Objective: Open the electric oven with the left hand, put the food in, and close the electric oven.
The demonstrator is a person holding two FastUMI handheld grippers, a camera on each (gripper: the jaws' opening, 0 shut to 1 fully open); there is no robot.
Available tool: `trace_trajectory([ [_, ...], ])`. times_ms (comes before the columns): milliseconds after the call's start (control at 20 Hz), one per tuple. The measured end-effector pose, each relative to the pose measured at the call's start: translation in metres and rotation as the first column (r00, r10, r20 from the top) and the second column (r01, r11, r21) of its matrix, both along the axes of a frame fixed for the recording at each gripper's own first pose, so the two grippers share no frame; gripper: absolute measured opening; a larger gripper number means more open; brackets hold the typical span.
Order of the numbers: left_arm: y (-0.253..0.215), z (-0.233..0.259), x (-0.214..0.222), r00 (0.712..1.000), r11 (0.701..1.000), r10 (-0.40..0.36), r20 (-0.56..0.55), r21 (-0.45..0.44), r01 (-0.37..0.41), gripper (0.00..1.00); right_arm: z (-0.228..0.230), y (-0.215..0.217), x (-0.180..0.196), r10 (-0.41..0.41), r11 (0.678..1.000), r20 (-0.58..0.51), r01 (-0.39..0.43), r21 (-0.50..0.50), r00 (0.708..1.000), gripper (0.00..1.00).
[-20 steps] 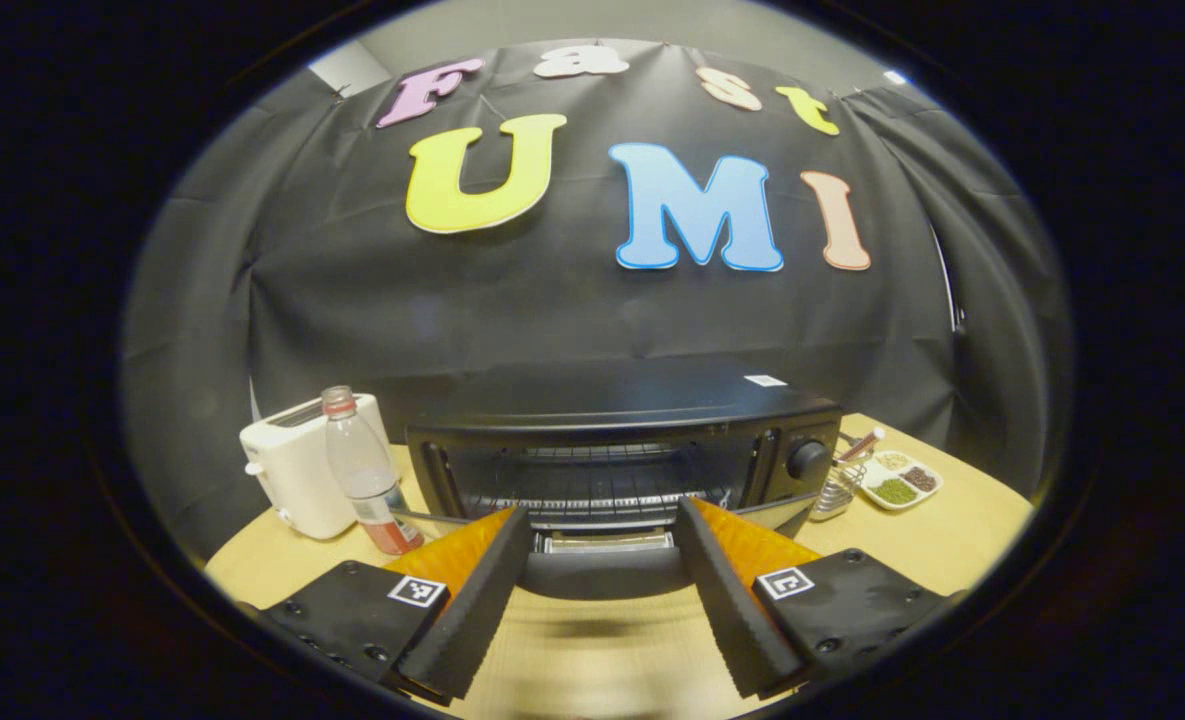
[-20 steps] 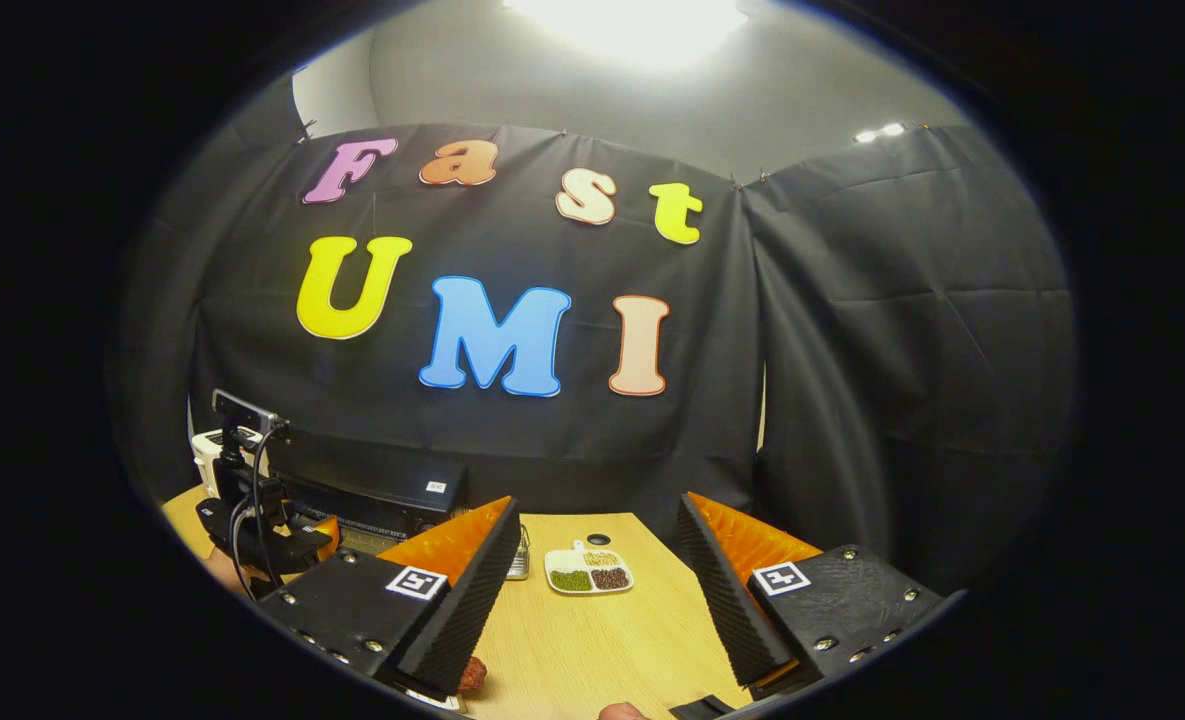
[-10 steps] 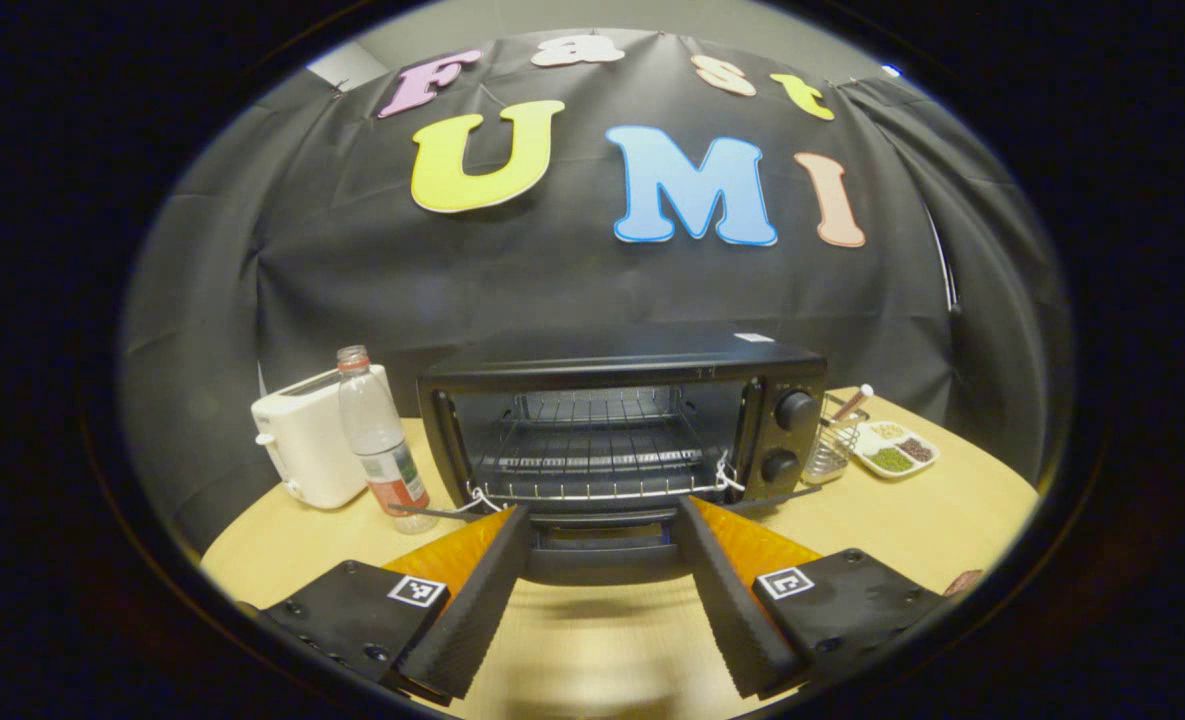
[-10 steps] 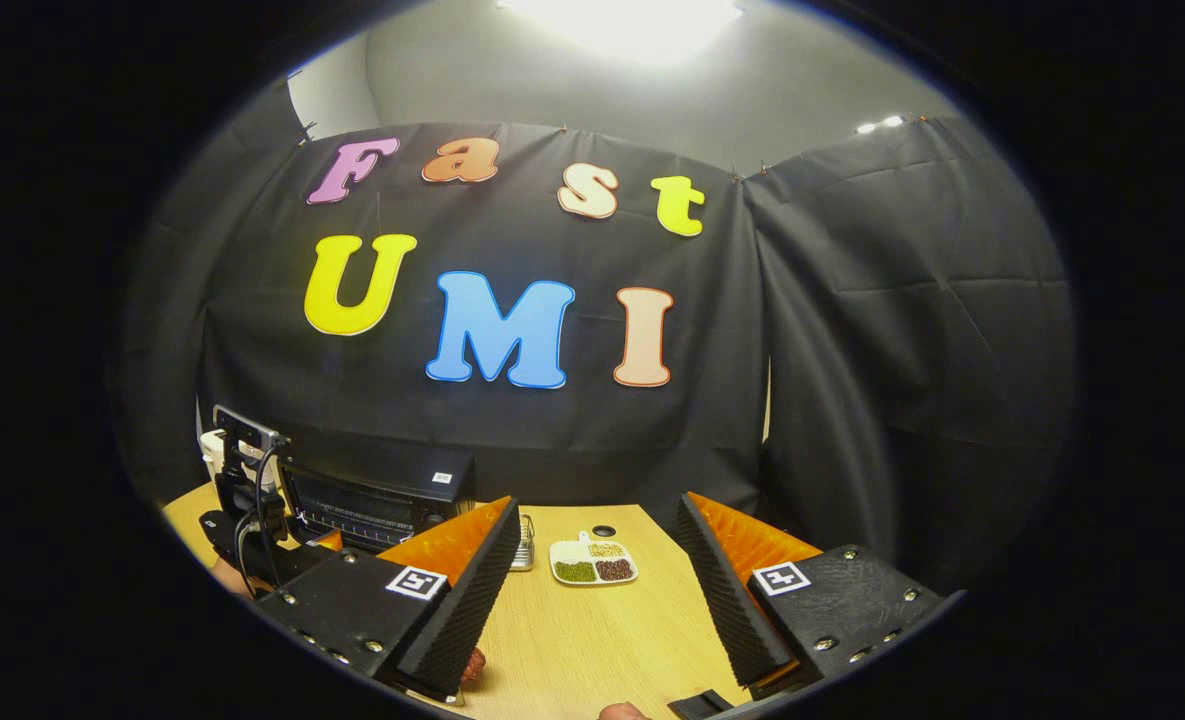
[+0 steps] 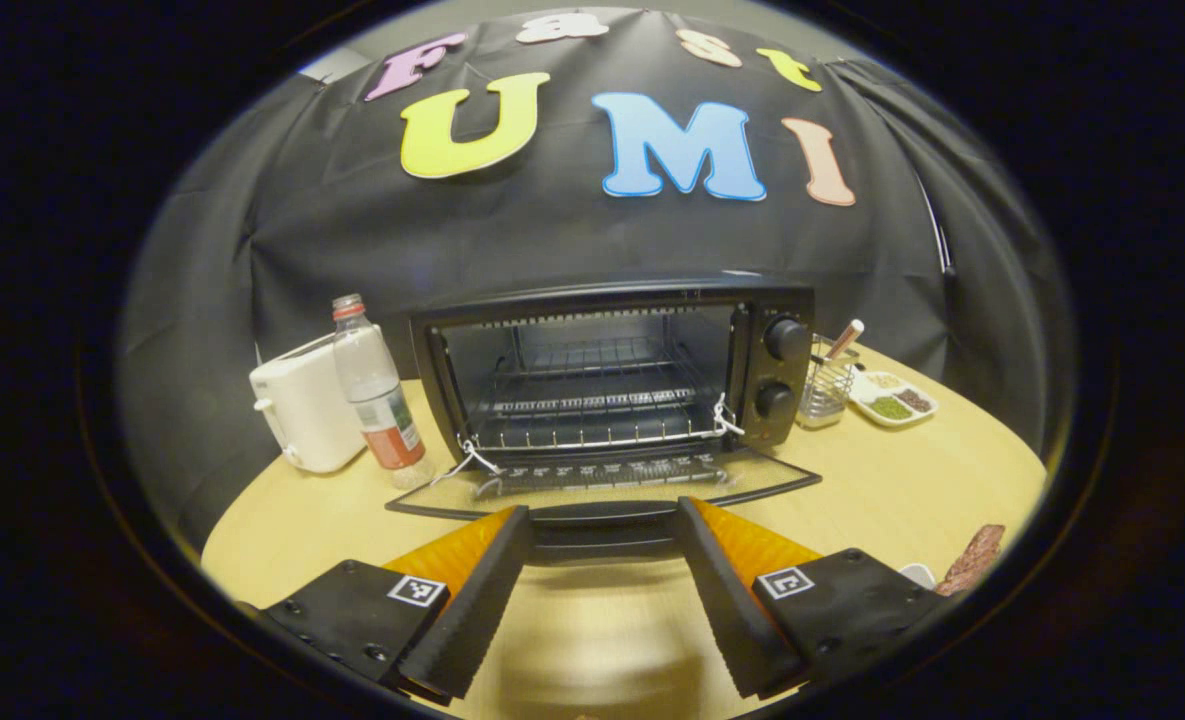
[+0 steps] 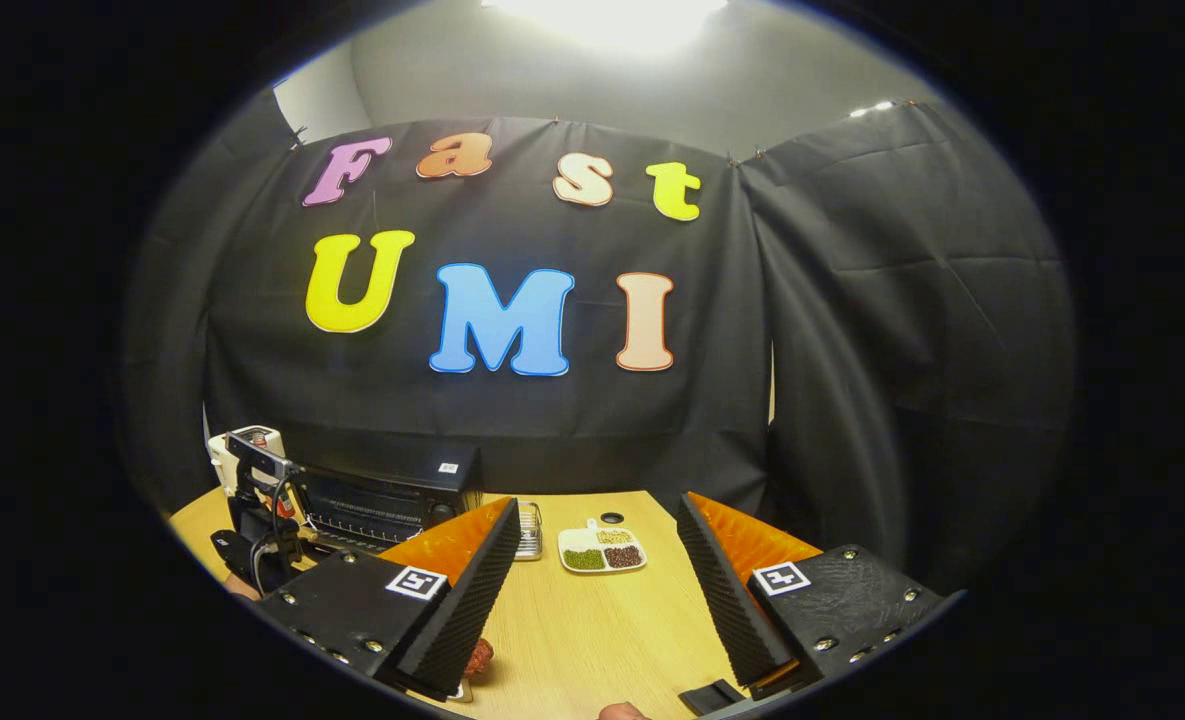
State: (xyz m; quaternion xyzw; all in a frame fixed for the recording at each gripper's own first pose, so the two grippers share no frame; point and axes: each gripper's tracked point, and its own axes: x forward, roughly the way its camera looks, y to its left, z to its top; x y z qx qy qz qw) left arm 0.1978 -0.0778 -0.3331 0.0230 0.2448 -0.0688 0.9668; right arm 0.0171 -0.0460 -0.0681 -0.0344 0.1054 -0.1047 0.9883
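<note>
The black electric oven (image 5: 612, 370) stands at mid-table with its glass door (image 5: 602, 485) dropped nearly flat and the wire rack (image 5: 592, 400) bare. The door handle (image 5: 602, 532) lies between the fingers of my left gripper (image 5: 602, 600), which is open. A brown piece of food (image 5: 970, 560) rests on a white plate (image 5: 918, 573) at the right edge. In the right gripper view, my right gripper (image 6: 597, 620) is open over the table, the food (image 6: 478, 657) by its left fingertip. Farther left are the oven (image 6: 392, 490) and the left gripper (image 6: 257, 530).
A white toaster (image 5: 302, 415) and a plastic bottle (image 5: 372, 395) stand left of the oven. A wire holder with utensils (image 5: 824, 385) and a divided dish of beans (image 5: 892, 400) sit to its right. Bare wooden table (image 6: 602, 640) lies under the right gripper.
The oven door has swung down from partly open to nearly flat as my left gripper lowered with the handle between its fingers. The right gripper barely moved.
</note>
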Motion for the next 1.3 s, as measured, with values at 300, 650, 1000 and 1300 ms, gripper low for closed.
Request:
trace_trajectory([
  [300, -0.001, -0.033, -0.017, 0.996, 1.0, 0.003, -0.088, -0.005, -0.004, 0.97, -0.004, 0.004, 0.0, 0.034, 0.999, -0.021, -0.034, 0.002, 0.999, 0.95],
  [650, 0.02, 0.012, -0.031, 0.999, 0.999, 0.037, -0.017, -0.029, -0.038, 0.97, -0.021, 0.018, 0.011, 0.106, 0.992, -0.049, -0.102, 0.077, 0.993, 0.96],
  [1000, 0.047, 0.13, -0.05, 0.982, 0.992, 0.089, 0.169, -0.098, -0.073, 0.97, -0.075, 0.037, 0.027, 0.19, 0.966, -0.125, -0.163, 0.199, 0.974, 0.96],
  [1300, 0.079, 0.207, -0.095, 0.948, 0.988, 0.138, 0.286, -0.109, -0.111, 1.0, -0.141, 0.052, 0.025, 0.258, 0.933, -0.263, -0.17, 0.316, 0.93, 0.96],
])
